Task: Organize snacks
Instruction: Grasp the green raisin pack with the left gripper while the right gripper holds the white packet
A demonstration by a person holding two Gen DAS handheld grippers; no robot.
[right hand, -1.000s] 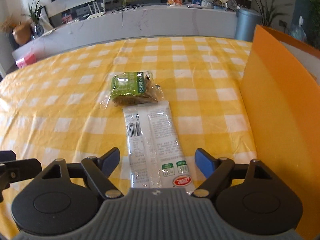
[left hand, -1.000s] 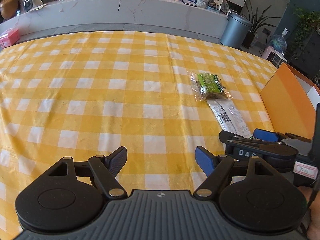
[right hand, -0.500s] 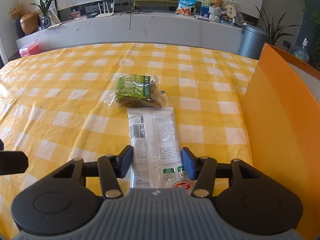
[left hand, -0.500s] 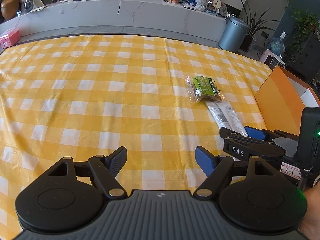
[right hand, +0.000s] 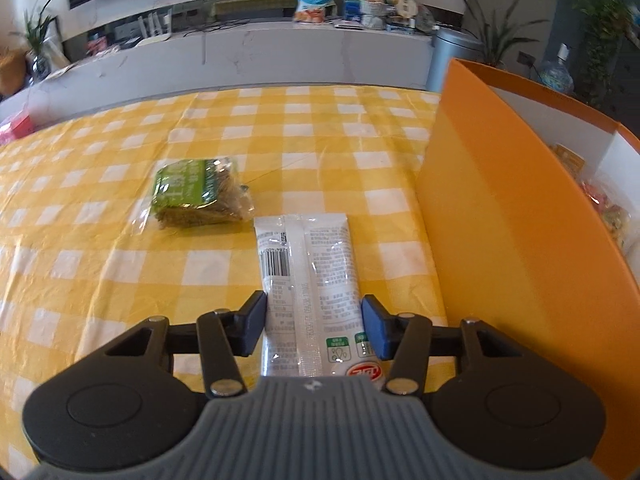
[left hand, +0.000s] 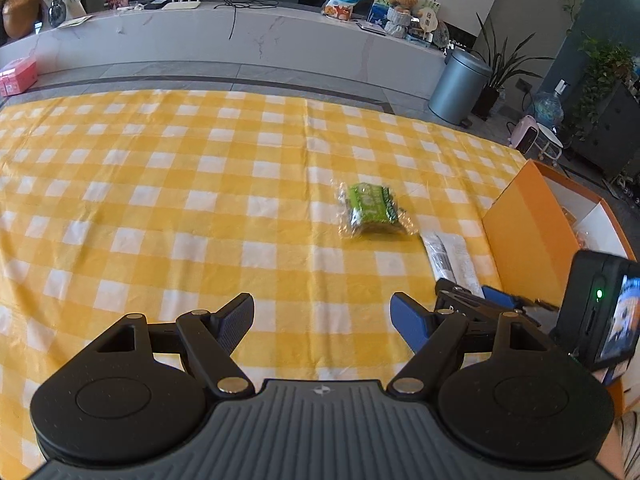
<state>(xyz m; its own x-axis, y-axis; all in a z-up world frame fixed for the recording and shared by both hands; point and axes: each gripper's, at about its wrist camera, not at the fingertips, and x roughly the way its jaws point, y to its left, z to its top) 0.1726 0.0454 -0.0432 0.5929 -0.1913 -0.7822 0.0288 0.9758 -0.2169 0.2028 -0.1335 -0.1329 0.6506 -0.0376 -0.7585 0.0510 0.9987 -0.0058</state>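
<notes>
Some snacks are already seen inside the orange box [right hand: 500, 240], at the right edge of the right wrist view — bright wrappers show behind its tall wall. Two snacks are left on the yellow checked cloth [right hand: 120, 280].

The white packet [right hand: 308, 280] lies low in the middle of that view, its long side pointing up the frame. It is held by the right gripper [right hand: 314, 326]: the jaws have just been closing, and both blue pads are now pressed against the packet's two long edges. It looks like the packet is gripped but not yet lifted, since it is lying flat on the cloth. The green packet [right hand: 196, 194] is left of middle, just beside the far end of the white one, and it is not touched.

The left gripper [left hand: 322, 320] is held wide apart with nothing between its pads, only cloth under it.

So part of the job looks done, and two packets are judged still to go in the box.

The grip on the white packet is shown only by the right wrist view. In the left wrist view the packet [left hand: 450, 254] is half hidden behind the right gripper [left hand: 476, 300] — but the open top of the box [left hand: 528, 240] is shown better there.
</notes>
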